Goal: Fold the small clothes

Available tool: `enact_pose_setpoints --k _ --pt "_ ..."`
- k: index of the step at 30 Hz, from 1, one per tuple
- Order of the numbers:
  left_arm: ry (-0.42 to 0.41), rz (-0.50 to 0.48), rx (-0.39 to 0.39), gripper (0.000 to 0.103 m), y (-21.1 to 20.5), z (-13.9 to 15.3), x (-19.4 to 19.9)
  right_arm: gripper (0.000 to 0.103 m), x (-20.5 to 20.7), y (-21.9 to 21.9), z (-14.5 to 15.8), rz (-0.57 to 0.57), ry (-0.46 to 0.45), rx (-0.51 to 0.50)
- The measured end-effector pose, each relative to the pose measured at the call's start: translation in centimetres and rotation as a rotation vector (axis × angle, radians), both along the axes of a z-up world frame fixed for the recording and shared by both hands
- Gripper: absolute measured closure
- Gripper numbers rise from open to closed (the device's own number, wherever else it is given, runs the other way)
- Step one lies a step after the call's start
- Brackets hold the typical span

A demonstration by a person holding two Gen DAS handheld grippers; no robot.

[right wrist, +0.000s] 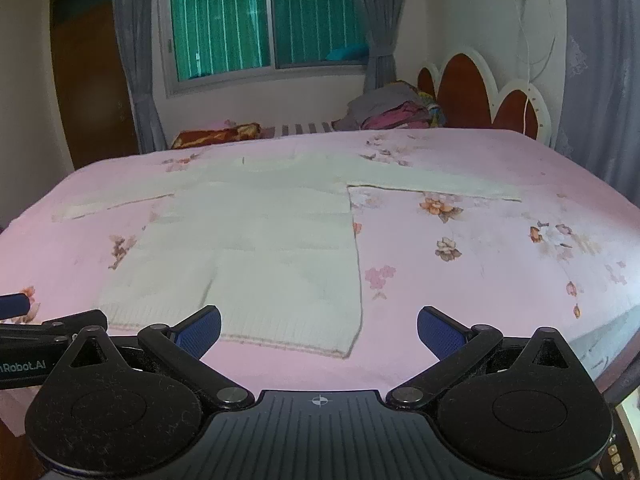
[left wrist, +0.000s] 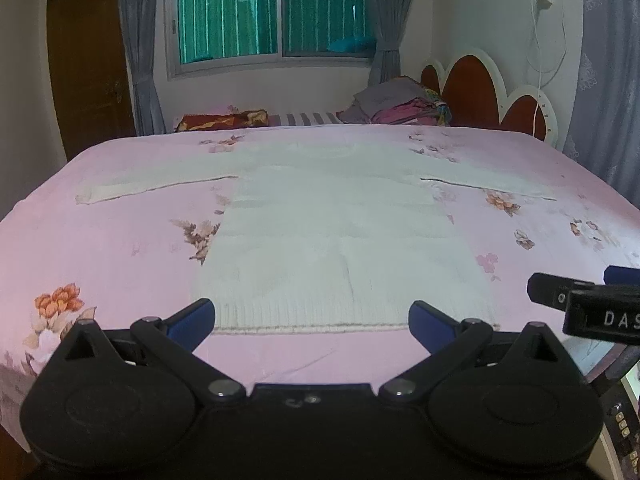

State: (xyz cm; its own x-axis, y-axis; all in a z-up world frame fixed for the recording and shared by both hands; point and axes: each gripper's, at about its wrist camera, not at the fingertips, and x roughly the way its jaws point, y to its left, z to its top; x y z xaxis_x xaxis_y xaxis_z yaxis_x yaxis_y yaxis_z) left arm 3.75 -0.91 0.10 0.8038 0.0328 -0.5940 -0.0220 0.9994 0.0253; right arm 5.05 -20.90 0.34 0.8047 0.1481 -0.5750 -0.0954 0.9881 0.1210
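- left gripper (left wrist: 312, 322): black plastic linkage arms, round housings, silver pivot screws, blue textured fingertip pads (left wrist: 192, 322)
- right gripper (right wrist: 319, 330): same build; ribbed dark body, white crosshair mark

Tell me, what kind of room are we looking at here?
Most likely a home bedroom. A wide bed with a pink floral sheet fills the view, a scalloped red and white headboard stands at one end, and a curtained window sits behind. A white sweater lies spread flat on the bed.

White knit sweater (left wrist: 336, 240), pink floral bedsheet (left wrist: 120, 240), blue-padded black gripper (left wrist: 312, 322)
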Motion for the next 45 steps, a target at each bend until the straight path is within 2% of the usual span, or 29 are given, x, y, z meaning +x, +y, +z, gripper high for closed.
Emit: enact_pose_setpoints --k 6,13,17,21,24,28,33,37,40,41,42,43,44,45 --pt "-0.006 -0.007 -0.036 0.000 0.5 0.1 2.3 0.000 2.4 0.2 0.5 -0.006 -0.003 -0.002" --pt "0.007 0.014 -0.081 0.000 2.3 -0.2 7.1 0.000 6.6 0.5 0.2 -0.012 0.002 -0.013" --pt "-0.014 0.008 -0.133 0.000 3.2 -0.1 9.9 0.000 9.2 0.6 -0.1 -0.023 0.002 -0.019" --pt "-0.021 -0.009 -0.100 0.000 3.6 0.1 13.1 0.000 12.6 0.4 -0.1 -0.044 0.005 -0.005" --pt "-0.023 -0.046 -0.122 0.000 4.2 0.5 15.3 0.000 15.2 0.1 0.1 -0.078 0.007 0.001" --pt "-0.023 -0.044 -0.113 0.000 5.1 0.7 18.5 0.000 17.9 -1.5 0.1 -0.109 0.007 0.027" --pt "-0.013 -0.053 -0.161 0.001 5.2 -0.3 22.4 0.000 20.8 -4.4 -0.2 -0.198 0.012 0.027" --pt "0.008 -0.074 -0.157 0.011 3.2 -1.7 25.9 0.001 23.0 -7.4 -0.7 -0.269 0.021 0.017" --pt "0.025 -0.065 -0.141 0.012 1.1 -2.9 28.4 0.001 25.1 -10.5 -1.3 -0.321 0.028 0.003" --pt "0.023 -0.056 -0.138 0.012 0.5 -3.2 29.1 0.004 25.8 -11.3 -1.6 -0.333 0.031 0.000" --pt "0.028 -0.048 -0.133 0.012 0.0 -3.4 29.8 0.030 26.9 -12.9 -2.1 -0.350 0.032 0.002" --pt "0.044 -0.040 -0.129 0.012 -0.7 -3.7 30.7 0.042 28.1 -14.5 -2.7 -0.370 0.048 0.013" --pt "0.066 -0.033 -0.131 0.011 -1.3 -4.0 31.7 0.047 29.1 -15.8 -3.2 -0.390 0.064 0.027" --pt "0.078 -0.029 -0.133 0.010 -1.9 -4.2 32.6 0.047 30.6 -18.0 -4.1 -0.419 0.086 0.059"
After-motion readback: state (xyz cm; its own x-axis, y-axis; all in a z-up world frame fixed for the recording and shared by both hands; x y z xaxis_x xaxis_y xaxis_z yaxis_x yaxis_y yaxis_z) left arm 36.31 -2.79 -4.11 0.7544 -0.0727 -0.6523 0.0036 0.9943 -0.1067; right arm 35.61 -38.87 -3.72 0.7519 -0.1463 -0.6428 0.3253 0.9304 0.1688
